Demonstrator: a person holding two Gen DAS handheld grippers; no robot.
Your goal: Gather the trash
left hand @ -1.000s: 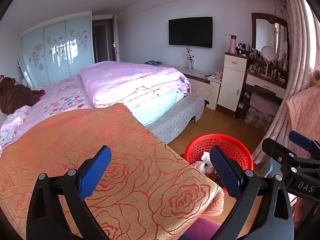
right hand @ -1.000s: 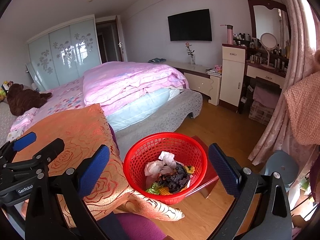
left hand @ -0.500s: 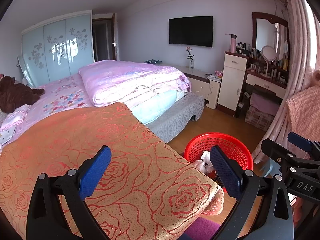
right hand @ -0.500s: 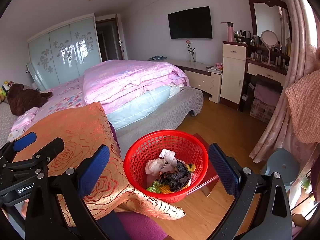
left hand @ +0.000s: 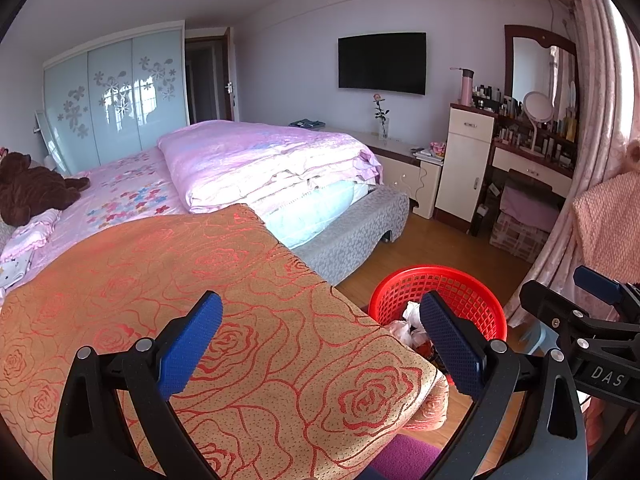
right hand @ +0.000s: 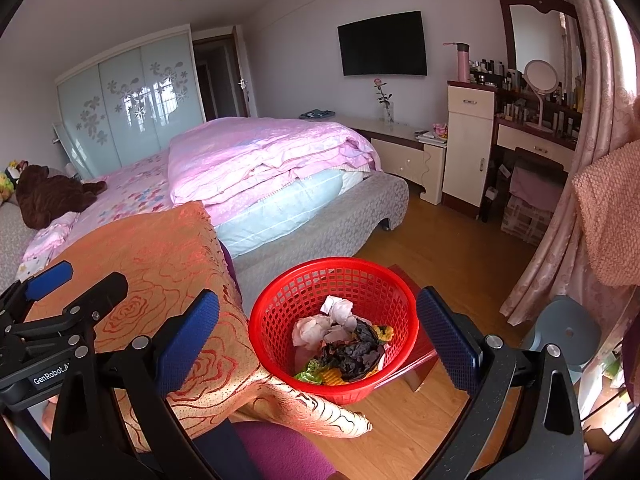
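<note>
Left gripper (left hand: 318, 334) jaws wide apart, empty, above orange rose-patterned cloth (left hand: 208, 300). Red plastic mesh basket (left hand: 448, 288) beyond cloth edge, holding crumpled white, possibly paper, trash (left hand: 408, 322). Right gripper (left hand: 580, 320) partly visible at right.

Glossy red plastic mesh basket (right hand: 334, 320) holds crumpled paper (right hand: 320, 326); woven rose-patterned cloth (left hand: 200, 300) drapes beside polished wood floor (right hand: 448, 256).

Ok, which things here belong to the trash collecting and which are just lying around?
Part of the job:
- red basket
- crumpled paper and wrappers in it
- left gripper and right gripper, both open and empty

Just lying about:
- rose-patterned cloth
- brown teddy bear
- pink quilt
- grey stool
</note>
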